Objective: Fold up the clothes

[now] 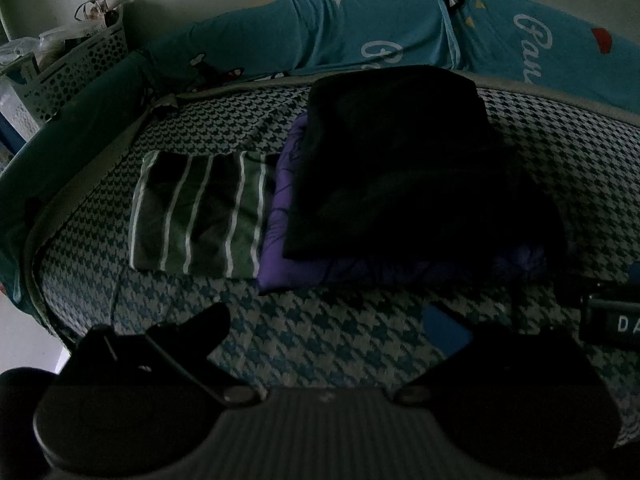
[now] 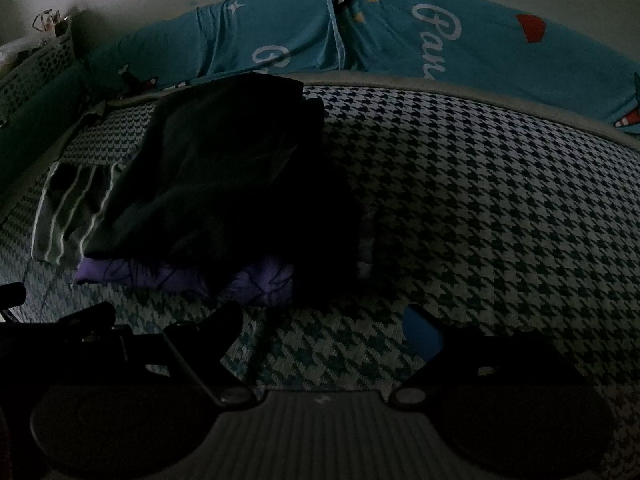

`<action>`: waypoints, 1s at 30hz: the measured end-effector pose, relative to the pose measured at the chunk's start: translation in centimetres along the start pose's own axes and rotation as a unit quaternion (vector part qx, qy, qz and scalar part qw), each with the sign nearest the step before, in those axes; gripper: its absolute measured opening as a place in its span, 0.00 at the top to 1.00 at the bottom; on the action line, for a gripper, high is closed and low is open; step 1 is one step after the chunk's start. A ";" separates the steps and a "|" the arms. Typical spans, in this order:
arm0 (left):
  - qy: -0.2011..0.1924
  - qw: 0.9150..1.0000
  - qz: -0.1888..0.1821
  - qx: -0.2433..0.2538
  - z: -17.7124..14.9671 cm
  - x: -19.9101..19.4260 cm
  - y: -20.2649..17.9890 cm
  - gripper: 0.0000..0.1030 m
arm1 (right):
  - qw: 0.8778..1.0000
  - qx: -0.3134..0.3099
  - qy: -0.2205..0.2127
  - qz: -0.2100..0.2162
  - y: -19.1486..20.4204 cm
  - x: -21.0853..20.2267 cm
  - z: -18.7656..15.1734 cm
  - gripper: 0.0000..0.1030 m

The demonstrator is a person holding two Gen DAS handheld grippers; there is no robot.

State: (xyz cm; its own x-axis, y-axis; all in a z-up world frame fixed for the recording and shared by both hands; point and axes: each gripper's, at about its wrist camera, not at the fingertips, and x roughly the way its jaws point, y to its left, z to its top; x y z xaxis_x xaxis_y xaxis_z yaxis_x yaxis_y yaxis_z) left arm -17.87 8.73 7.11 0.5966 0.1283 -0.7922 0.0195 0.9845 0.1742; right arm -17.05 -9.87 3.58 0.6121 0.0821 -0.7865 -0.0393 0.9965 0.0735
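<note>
A folded black garment lies on top of a folded purple one on the houndstooth bed cover. A folded green garment with white stripes lies to their left, touching the purple one. In the right wrist view the black garment, the purple one and the striped one sit at the left. My left gripper is open over bare cover in front of the pile. My right gripper is open too, with nothing between its fingers.
Teal printed pillows line the far edge of the bed against a pale wall. A perforated basket with bags stands at the far left. The other gripper's body shows at the right edge. Bare houndstooth cover stretches to the right.
</note>
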 end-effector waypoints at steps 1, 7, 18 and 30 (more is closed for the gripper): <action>0.000 1.000 0.000 0.000 0.0 0.0 0.0 0.00 | 1.000 0.000 0.000 0.000 0.0 0.0 0.0 0.15; 0.001 1.000 -0.001 -0.002 0.0 -0.1 0.1 0.00 | 1.000 -0.002 0.001 0.000 0.0 0.1 0.0 0.16; 0.000 1.000 -0.002 -0.003 -0.1 -0.4 0.1 0.00 | 1.000 -0.004 -0.001 0.004 0.0 0.1 -0.1 0.16; -0.005 1.000 -0.005 -0.006 -0.4 -1.1 0.5 0.00 | 1.000 -0.007 -0.015 0.019 0.6 -0.1 -0.1 0.15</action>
State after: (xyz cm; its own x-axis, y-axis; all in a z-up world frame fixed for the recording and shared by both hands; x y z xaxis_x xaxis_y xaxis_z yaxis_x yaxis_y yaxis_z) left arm -18.83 9.10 7.87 0.6044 0.1179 -0.7879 0.0156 0.9871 0.1596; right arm -17.23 -9.23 3.67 0.6330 0.1199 -0.7648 -0.0747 0.9928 0.0939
